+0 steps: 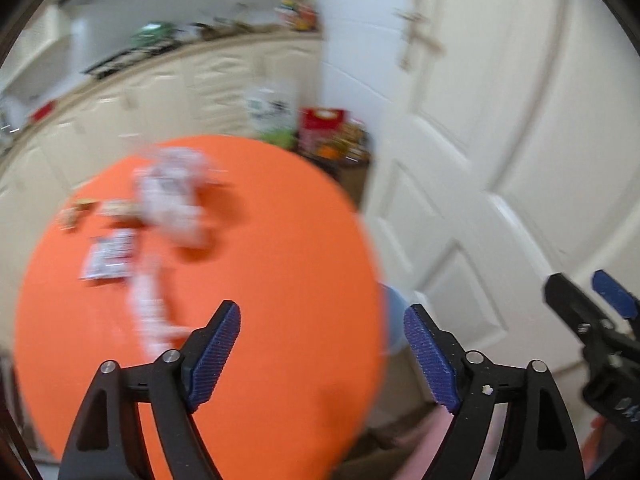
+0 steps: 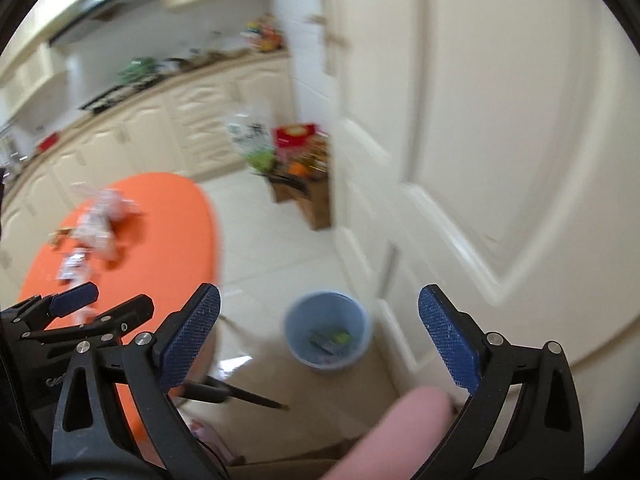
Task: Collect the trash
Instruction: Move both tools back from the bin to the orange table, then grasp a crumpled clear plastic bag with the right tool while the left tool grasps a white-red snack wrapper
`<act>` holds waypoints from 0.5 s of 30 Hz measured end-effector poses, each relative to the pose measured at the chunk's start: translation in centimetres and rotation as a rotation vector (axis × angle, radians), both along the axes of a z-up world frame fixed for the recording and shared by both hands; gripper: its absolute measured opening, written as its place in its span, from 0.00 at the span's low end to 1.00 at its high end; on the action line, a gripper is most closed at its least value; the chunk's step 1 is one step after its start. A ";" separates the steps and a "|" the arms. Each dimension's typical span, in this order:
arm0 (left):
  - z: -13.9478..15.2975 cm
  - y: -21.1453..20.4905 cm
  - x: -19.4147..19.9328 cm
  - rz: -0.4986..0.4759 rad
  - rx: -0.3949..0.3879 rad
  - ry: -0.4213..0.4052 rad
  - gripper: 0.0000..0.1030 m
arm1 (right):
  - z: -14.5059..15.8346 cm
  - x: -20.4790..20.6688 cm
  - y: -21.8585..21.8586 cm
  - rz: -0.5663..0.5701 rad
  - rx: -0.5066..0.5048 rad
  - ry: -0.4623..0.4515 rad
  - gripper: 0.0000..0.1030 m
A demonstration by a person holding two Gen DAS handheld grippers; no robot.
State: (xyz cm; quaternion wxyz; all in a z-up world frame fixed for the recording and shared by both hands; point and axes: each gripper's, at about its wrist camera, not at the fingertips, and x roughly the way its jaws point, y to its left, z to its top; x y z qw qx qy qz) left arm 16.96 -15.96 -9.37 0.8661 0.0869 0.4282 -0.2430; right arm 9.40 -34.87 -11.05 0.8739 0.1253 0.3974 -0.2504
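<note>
A round orange table [image 1: 260,240] [image 2: 168,220] carries blurred trash: crumpled white wrappers [image 1: 172,196] [image 2: 100,216], a flat printed packet [image 1: 108,258] [image 2: 72,266] and small brown scraps [image 1: 76,212]. On the floor by the door stands a pale blue bin [image 2: 328,334] with a few wrappers inside; only its edge [image 1: 394,320] shows in the left wrist view. My left gripper [image 1: 322,330] [image 2: 102,300] hangs open over the table's near right edge, nothing between its pads. My right gripper [image 2: 320,314] [image 1: 580,292] is open and empty above the bin.
A white panelled door [image 2: 500,140] fills the right side. Cream kitchen cabinets [image 2: 160,128] with a cluttered counter run along the back. A cardboard box [image 2: 308,196] full of packets and a bag sits on the tiled floor beside the door. A pink-clad limb [image 2: 400,428] is below.
</note>
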 end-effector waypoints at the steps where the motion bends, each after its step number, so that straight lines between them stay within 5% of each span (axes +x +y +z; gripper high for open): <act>1: 0.3 2.4 0.3 0.045 0.003 -0.009 0.79 | 0.3 0.9 1.2 0.036 0.010 -0.016 0.97; 9: 0.5 14.9 0.3 0.271 0.025 0.005 0.80 | -0.8 7.4 10.3 0.283 0.070 -0.015 0.97; 15: 1.1 17.2 -0.3 0.357 0.033 0.012 0.80 | -3.2 11.4 15.7 0.414 0.081 0.052 0.97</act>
